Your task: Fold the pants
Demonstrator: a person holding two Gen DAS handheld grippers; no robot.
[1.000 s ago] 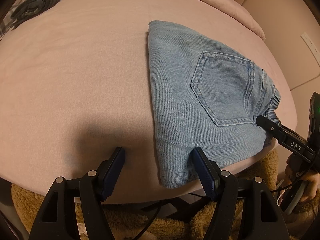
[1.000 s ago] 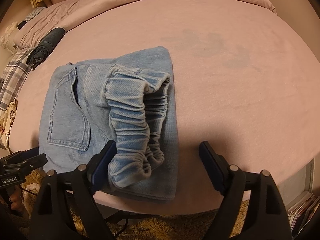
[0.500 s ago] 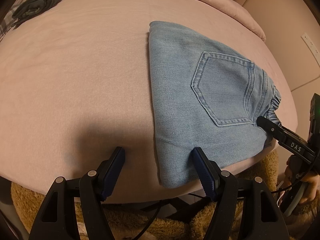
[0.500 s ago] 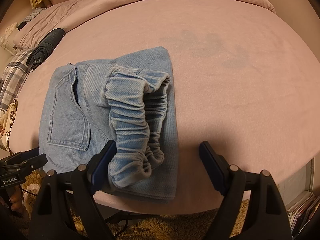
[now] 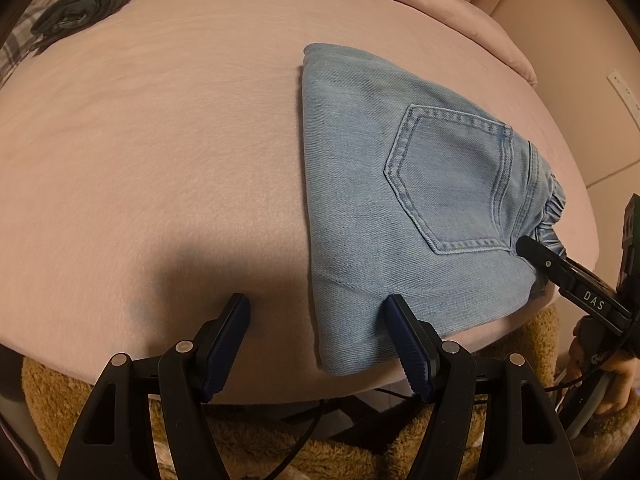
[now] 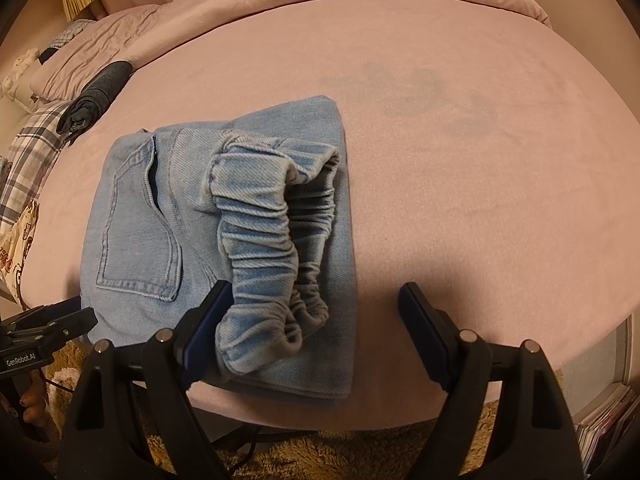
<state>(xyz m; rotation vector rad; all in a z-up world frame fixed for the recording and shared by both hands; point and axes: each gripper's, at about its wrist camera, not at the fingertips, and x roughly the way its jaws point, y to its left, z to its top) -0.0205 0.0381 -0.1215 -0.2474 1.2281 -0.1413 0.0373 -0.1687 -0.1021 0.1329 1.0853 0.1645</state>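
Your left hand-held gripper [image 5: 318, 312] and right hand-held gripper [image 6: 316, 300] both gape wide, holding nothing, over folded light-blue denim pants [image 5: 400, 200] on the pink bed [image 5: 160, 140].

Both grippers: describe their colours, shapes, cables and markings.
The left gripper and right gripper share one build: black triangular cut-out fingers with silver rivets and ribbed dark-blue pads. White lettering marks their sides. A thin black cable trails below the left gripper.
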